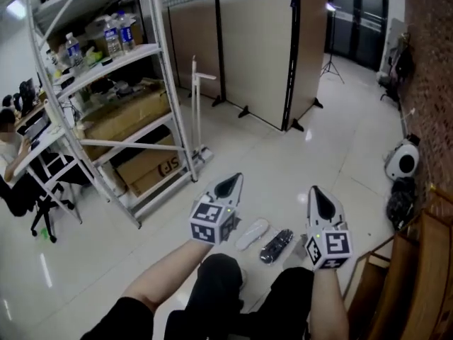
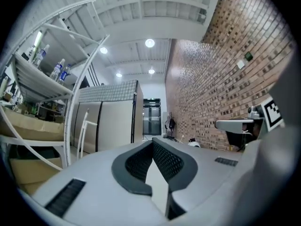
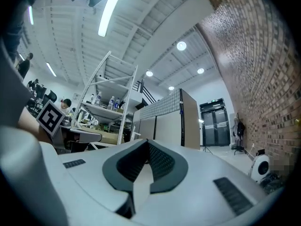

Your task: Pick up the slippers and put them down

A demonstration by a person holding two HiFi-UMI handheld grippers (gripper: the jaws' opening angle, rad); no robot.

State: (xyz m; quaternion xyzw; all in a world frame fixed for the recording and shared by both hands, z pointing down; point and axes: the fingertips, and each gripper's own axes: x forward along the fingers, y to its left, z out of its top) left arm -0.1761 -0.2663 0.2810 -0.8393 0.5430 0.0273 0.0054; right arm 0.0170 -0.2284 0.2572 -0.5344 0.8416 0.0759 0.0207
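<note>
White floor tiles (image 1: 318,161) carry both slippers in the head view. A white slipper (image 1: 253,234) and a dark slipper (image 1: 276,246) lie side by side, just apart, in front of the person's knees. They show between the left gripper (image 1: 230,185) and the right gripper (image 1: 316,198), and neither gripper touches them. A metal shelf rack (image 1: 113,61) stands at the left.

In the left gripper view, the jaws are pressed together with nothing between them, and a brick wall (image 2: 221,79) lies beyond.

In the right gripper view, the jaws likewise meet, empty, facing the partition panels (image 3: 162,128).

White slipper (image 1: 253,234) beside seemingly black slipper (image 1: 276,246)
</note>
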